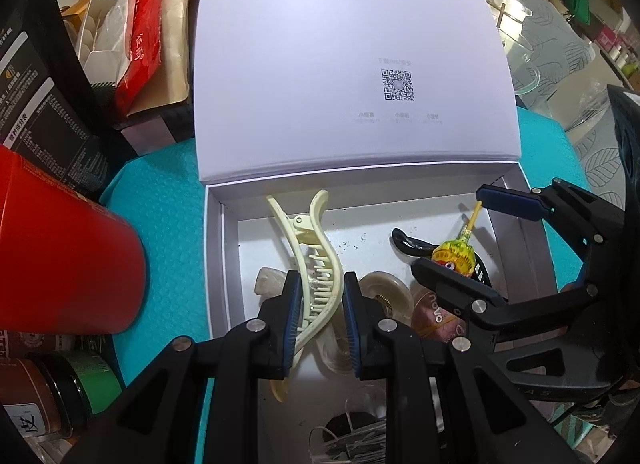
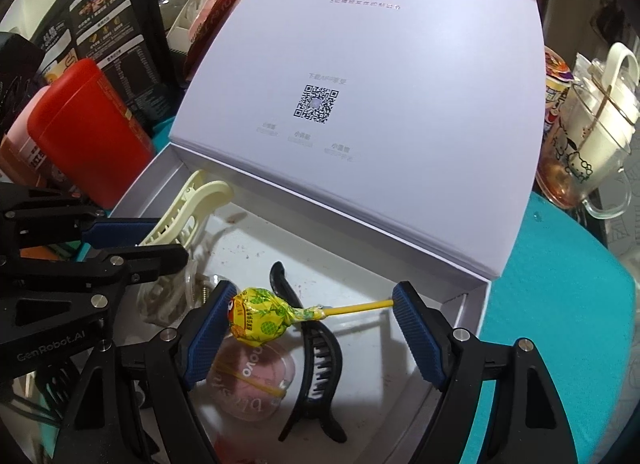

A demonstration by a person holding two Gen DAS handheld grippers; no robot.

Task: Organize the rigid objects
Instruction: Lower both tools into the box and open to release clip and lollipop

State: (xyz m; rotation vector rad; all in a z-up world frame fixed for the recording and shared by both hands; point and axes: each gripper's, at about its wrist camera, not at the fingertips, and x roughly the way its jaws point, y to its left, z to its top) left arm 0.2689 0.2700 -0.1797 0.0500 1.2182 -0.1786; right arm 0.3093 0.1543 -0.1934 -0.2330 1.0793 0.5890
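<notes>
An open white box (image 1: 224,264) (image 2: 476,296) lies on a teal mat, its lid standing up behind. My left gripper (image 1: 318,320) is shut on a cream hair claw clip (image 1: 316,260), which also shows in the right wrist view (image 2: 188,215). My right gripper (image 2: 312,336) is open wide over the box, with a yellow lollipop (image 2: 260,316) between its pads, the candy head touching the left pad. The lollipop also shows in the left wrist view (image 1: 456,256). A black claw clip (image 2: 316,360) and a pink round case (image 2: 252,380) lie below it.
A red canister (image 1: 60,264) (image 2: 84,131) stands left of the box with dark packages and jars. A clear tape roll (image 1: 384,296) lies in the box. A glass teapot (image 2: 596,143) and cups stand to the right. Teal mat (image 2: 560,304) surrounds the box.
</notes>
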